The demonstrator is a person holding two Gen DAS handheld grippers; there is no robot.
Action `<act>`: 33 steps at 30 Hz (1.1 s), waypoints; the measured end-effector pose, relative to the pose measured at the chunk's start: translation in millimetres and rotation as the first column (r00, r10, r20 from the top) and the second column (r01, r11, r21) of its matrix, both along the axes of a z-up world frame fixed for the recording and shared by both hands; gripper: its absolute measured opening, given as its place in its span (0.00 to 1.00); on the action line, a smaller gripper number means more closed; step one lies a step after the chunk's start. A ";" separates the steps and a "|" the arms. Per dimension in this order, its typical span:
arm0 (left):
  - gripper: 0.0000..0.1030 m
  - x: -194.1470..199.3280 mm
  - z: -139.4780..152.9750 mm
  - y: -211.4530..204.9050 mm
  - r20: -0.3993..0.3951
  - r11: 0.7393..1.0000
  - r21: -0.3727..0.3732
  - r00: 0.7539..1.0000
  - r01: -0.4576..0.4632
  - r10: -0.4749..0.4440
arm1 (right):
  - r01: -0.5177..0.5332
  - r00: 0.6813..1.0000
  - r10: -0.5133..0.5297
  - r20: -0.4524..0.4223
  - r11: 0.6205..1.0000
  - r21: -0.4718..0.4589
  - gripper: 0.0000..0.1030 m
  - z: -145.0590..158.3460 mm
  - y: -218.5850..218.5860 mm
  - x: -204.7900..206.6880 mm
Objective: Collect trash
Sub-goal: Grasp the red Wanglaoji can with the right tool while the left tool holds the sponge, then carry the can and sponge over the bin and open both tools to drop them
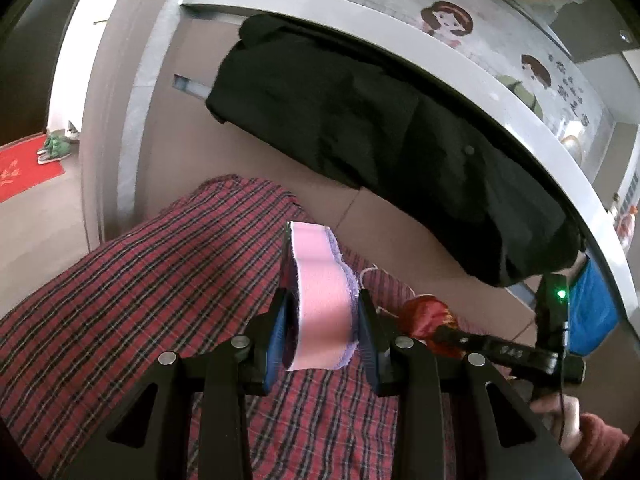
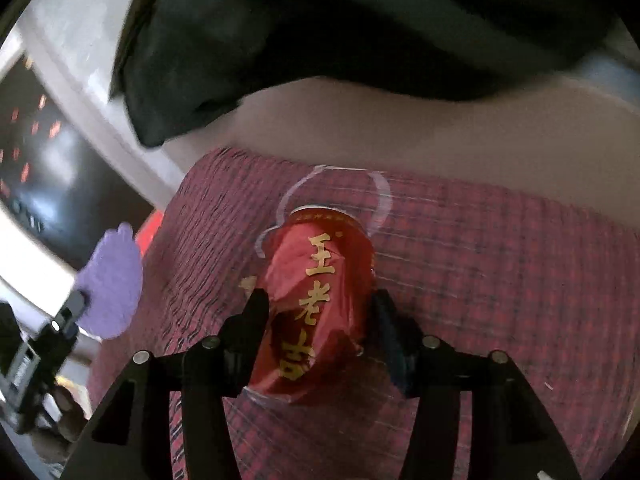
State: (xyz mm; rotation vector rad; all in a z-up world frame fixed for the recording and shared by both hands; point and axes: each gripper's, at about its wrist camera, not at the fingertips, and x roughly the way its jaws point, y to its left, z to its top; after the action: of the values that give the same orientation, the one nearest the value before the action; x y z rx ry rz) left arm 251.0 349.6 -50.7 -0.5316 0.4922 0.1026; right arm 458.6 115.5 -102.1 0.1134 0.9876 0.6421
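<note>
A folded pink and purple cloth pad [image 1: 316, 264] stands upright between the blue pads of my left gripper [image 1: 324, 300], which is shut on it above a red plaid cloth [image 1: 140, 300]. The same pad [image 2: 112, 280] shows purple at the left of the right wrist view. A crumpled red drink can [image 2: 316, 292] with gold characters lies on the plaid cloth [image 2: 480, 260] inside a clear plastic wrap. My right gripper [image 2: 318, 304] straddles it with its jaws wide, the right finger [image 2: 384, 312] a little off the can. The can [image 1: 428, 312] also shows in the left wrist view.
A black jacket [image 1: 360, 120] hangs over a white rail [image 1: 520, 100] just beyond the plaid cloth. A blue item [image 1: 592, 308] hangs at the right. A red mat [image 1: 24, 168] and green shoes [image 1: 54, 148] lie on the floor at far left. A hand [image 1: 568, 428] holds the right gripper.
</note>
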 end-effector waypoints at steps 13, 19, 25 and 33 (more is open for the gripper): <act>0.33 -7.9 -10.7 6.7 -0.026 0.999 -0.016 0.999 -0.030 0.030 | -0.100 0.977 0.123 0.174 0.986 -0.136 0.47 -0.1 56.9 -30.5; 0.33 -7.7 8.3 -28.9 0.003 0.999 0.033 1.000 -0.003 0.003 | -0.055 0.965 0.074 0.250 0.995 -0.080 0.47 38.0 7.3 -44.7; 0.33 -5.8 43.7 -94.2 0.054 0.991 0.129 0.998 0.035 -0.042 | 0.003 0.948 0.003 0.318 1.000 -0.019 0.47 72.5 -56.8 -67.1; 0.33 -5.1 91.5 -204.8 0.138 0.963 0.249 0.980 0.103 -0.140 | 0.109 0.880 -0.111 0.461 0.994 0.032 0.47 123.2 -160.0 -115.8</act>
State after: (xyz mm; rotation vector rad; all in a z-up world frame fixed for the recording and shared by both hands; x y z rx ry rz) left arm 245.9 144.8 40.8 -0.2672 0.3535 0.0022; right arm 342.7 -44.5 21.1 0.0169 0.5118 0.5323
